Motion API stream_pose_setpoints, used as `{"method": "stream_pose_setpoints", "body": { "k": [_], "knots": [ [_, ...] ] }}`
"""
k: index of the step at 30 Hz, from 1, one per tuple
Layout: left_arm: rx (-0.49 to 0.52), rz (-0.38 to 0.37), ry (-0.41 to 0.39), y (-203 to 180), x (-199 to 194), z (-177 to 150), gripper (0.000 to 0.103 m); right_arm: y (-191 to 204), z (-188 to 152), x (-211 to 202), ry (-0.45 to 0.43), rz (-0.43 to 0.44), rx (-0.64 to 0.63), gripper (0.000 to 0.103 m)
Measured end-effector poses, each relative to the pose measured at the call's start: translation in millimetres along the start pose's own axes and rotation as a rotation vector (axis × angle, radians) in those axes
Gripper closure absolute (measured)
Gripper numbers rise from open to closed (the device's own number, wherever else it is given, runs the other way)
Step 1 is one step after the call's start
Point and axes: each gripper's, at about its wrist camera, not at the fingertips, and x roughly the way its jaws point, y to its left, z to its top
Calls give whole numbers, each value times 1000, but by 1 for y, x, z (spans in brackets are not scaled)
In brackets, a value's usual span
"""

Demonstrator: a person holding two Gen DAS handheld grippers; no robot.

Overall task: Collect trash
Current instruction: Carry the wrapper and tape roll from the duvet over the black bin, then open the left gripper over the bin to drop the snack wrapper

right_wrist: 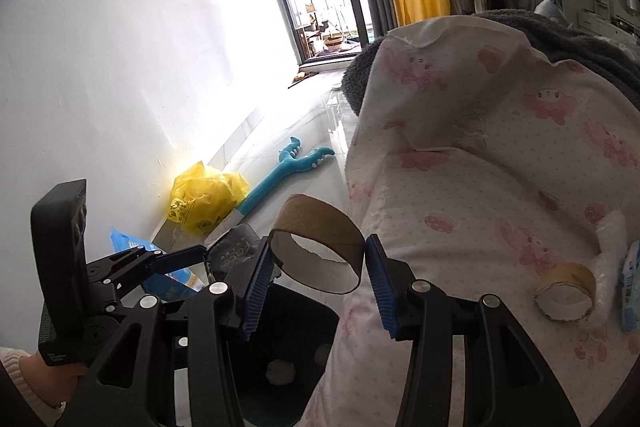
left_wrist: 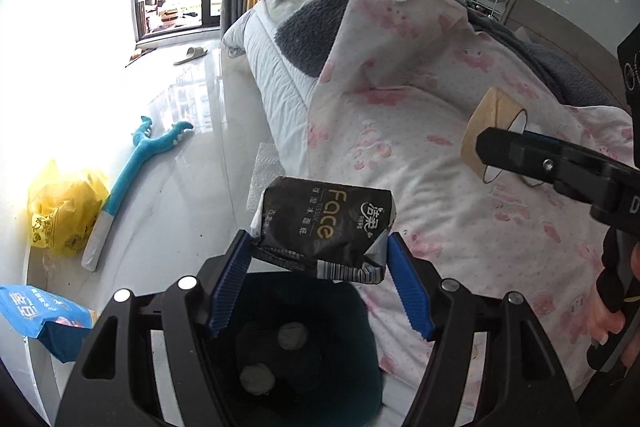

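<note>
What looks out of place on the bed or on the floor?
A torn cardboard ring lies on the pink bedcover. On the floor, a yellow plastic bag, a blue plush toy and a blue packet lie scattered.

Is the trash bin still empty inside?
No, the dark trash bin already has two crumpled white paper balls lying at its bottom, right below the left gripper holding the black tissue pack.

The black tissue pack [left_wrist: 324, 227] reads "Face" in gold, with "TISSUE" beside it; its Chinese characters I can't make out.
</note>
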Motion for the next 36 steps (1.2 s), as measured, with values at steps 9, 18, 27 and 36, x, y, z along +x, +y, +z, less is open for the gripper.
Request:
{"method": "stream_pose_setpoints", "body": {
  "k": [9, 18, 27, 36],
  "knots": [
    [-76, 53, 123, 43, 20, -24, 32, 34, -4, 21, 32, 49, -36, 55],
    [-124, 77, 263, 73, 36, -48, 32, 62, -15, 48, 91, 69, -74, 55],
    [-148, 29, 421, 88, 54, -79, 27, 82, -26, 74, 158, 72, -95, 55],
    [-160, 48, 418, 112, 40, -86, 15, 86, -44, 117, 277, 96, -31, 55]
  ]
}}
